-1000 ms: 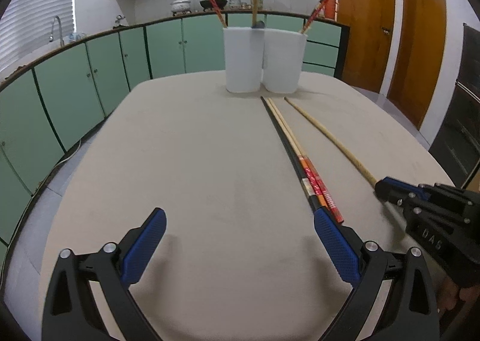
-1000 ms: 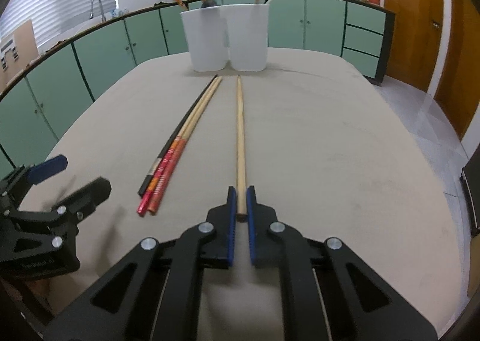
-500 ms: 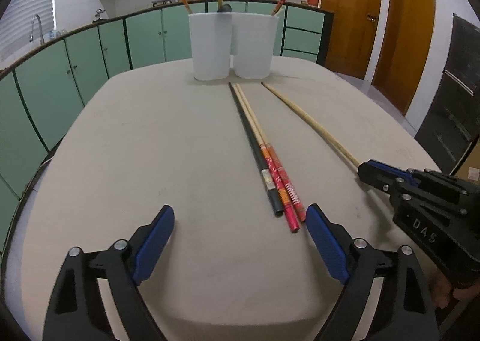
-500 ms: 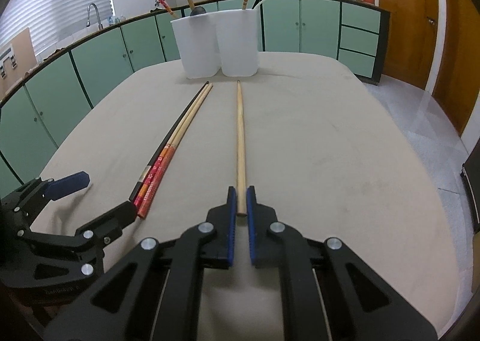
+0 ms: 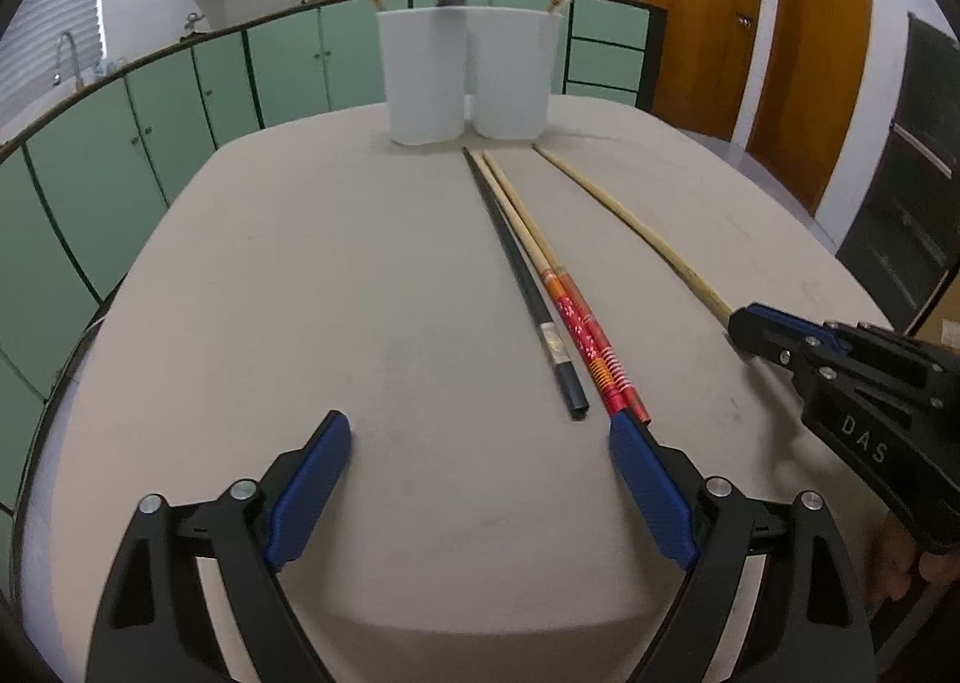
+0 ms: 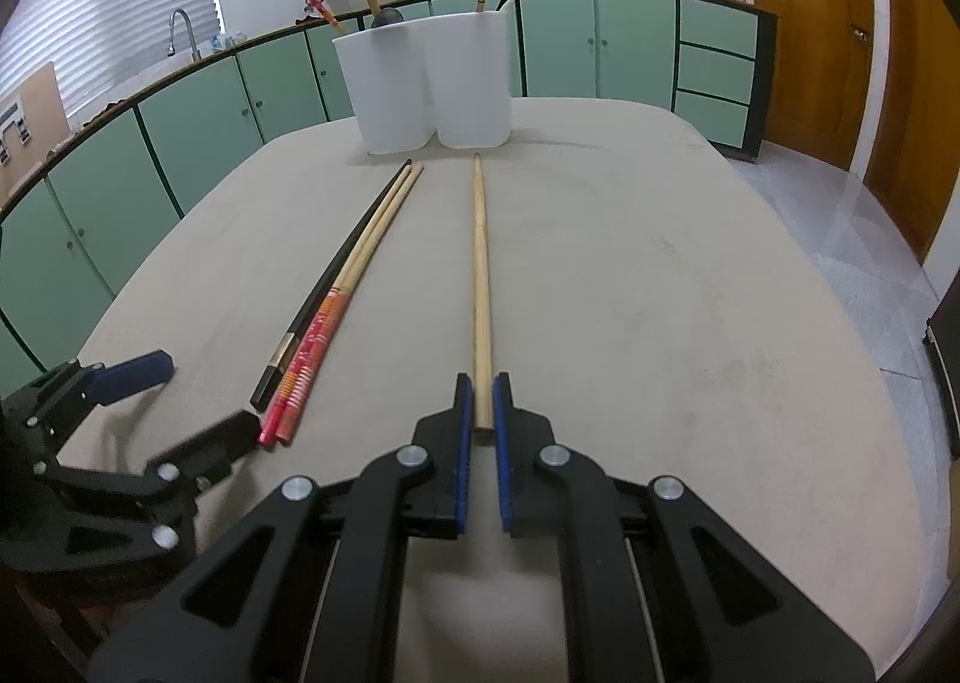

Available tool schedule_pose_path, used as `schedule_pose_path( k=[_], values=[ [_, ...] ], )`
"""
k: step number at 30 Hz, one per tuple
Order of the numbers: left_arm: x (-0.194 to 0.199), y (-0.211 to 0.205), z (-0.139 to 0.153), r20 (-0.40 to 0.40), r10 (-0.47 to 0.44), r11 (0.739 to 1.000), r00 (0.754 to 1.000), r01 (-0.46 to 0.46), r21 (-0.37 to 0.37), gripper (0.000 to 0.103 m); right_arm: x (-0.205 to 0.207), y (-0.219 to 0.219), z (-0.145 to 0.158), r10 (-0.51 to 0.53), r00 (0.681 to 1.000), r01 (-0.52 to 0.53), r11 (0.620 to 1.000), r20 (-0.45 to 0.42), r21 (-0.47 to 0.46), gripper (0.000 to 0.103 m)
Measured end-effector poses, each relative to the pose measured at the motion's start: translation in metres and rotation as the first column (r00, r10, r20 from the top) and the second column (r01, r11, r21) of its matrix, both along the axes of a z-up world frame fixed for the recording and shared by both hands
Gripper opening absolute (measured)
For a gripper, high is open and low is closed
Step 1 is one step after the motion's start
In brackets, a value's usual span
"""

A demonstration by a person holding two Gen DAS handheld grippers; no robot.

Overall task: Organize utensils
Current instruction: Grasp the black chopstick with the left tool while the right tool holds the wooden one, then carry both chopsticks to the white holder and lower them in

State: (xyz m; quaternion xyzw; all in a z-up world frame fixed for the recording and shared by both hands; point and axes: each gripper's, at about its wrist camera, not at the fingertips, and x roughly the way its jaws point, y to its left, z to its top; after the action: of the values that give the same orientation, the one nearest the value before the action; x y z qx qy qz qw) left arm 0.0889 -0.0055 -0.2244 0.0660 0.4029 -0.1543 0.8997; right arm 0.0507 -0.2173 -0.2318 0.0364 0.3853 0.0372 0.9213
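My right gripper point(image 6: 481, 389) is shut on the near end of a plain wooden chopstick point(image 6: 480, 263) that lies flat and points at two white cups point(image 6: 432, 83). To its left lie a black chopstick point(image 6: 324, 293) and a pair of red-handled chopsticks point(image 6: 336, 317), side by side. My left gripper point(image 5: 480, 425) is open and low over the table, and nothing is between its fingers. Its right fingertip point(image 5: 627, 431) sits right at the near ends of the red-handled pair point(image 5: 576, 317), with the black chopstick point(image 5: 528, 287) just inside the gap. The right gripper point(image 5: 744, 323) shows at the right edge of that view.
Each white cup point(image 5: 468, 77) holds upright chopsticks; the left one also holds a wooden-handled utensil. The beige table point(image 5: 300, 293) has rounded edges, with green cabinets point(image 5: 120, 143) behind and to the left and wooden doors point(image 5: 810, 53) at the right.
My left gripper has shifted right to the near ends of the red-handled and black chopsticks, and its jaws have narrowed a little. The right gripper and its wooden chopstick have stayed still.
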Motion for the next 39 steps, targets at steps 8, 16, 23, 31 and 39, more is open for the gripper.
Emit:
schedule_pose_path(
  k=[8, 16, 23, 31, 39],
  values=[
    [0.007, -0.003, 0.002, -0.008, 0.024, 0.999, 1.000, -0.025, -0.036, 0.078, 0.000, -0.001, 0.000, 0.003, 1.000, -0.003, 1.000, 0.002, 0.009, 0.006],
    [0.005, -0.007, 0.002, 0.013, 0.042, 0.998, 0.999, -0.041, -0.055, 0.040, -0.001, -0.005, 0.003, -0.005, 1.000, 0.004, 1.000, 0.020, 0.023, 0.006],
    [0.006, -0.004, 0.003, 0.006, 0.029, 0.994, 1.000, -0.028, -0.104, 0.007, -0.002, -0.007, 0.008, -0.010, 0.999, 0.009, 1.000, 0.036, 0.029, 0.006],
    [0.000, 0.005, 0.028, 0.074, 0.053, 0.992, 0.996, -0.043, -0.122, 0.006, -0.007, -0.007, 0.019, 0.002, 0.998, -0.003, 1.000, 0.069, 0.018, 0.006],
    [-0.001, 0.014, 0.082, 0.201, 0.081, 0.987, 0.976, -0.050, -0.154, 0.006, -0.009, -0.016, 0.060, 0.014, 0.987, -0.017, 1.000, 0.161, 0.020, 0.006]
  ],
)
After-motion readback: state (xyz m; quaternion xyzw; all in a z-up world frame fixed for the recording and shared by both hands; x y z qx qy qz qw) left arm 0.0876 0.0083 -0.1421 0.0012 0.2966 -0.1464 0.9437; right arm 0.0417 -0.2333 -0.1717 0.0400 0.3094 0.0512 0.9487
